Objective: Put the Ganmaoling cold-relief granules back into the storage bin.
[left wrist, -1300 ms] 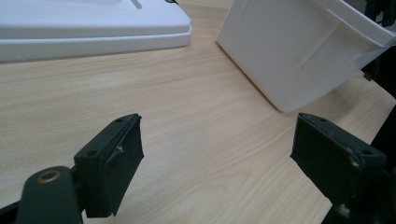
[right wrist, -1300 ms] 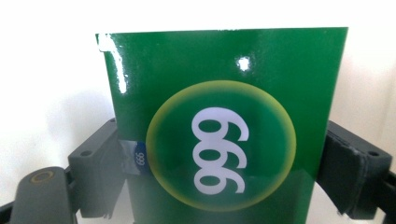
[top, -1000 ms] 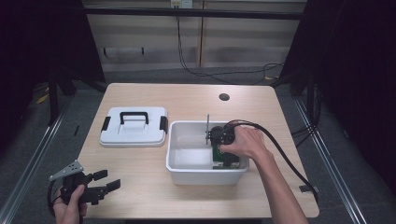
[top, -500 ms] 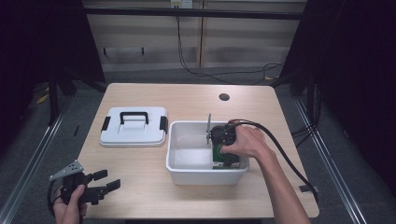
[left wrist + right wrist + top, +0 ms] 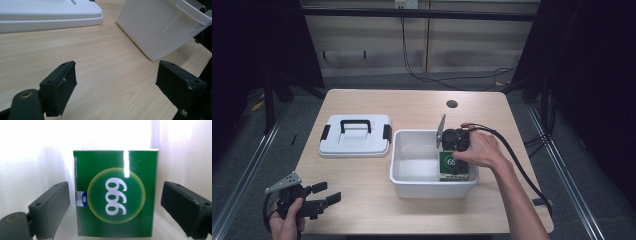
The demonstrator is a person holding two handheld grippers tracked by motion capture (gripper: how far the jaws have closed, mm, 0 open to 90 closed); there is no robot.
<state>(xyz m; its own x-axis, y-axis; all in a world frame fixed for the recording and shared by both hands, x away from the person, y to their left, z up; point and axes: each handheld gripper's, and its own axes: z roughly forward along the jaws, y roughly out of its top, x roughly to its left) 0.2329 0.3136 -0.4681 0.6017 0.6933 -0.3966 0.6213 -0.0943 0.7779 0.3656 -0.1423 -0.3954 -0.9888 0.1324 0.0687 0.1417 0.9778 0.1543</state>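
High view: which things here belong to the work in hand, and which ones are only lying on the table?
Part of the work:
- green box, lying in the bin
- white bin
- right tool, open, jaws on either side of the box

Only lying about:
- white lid with black handle, beside the bin
- left tool, open, over bare table

Green "999" box (image 5: pixel 116 193) lies flat inside white bin (image 5: pixel 412 187).
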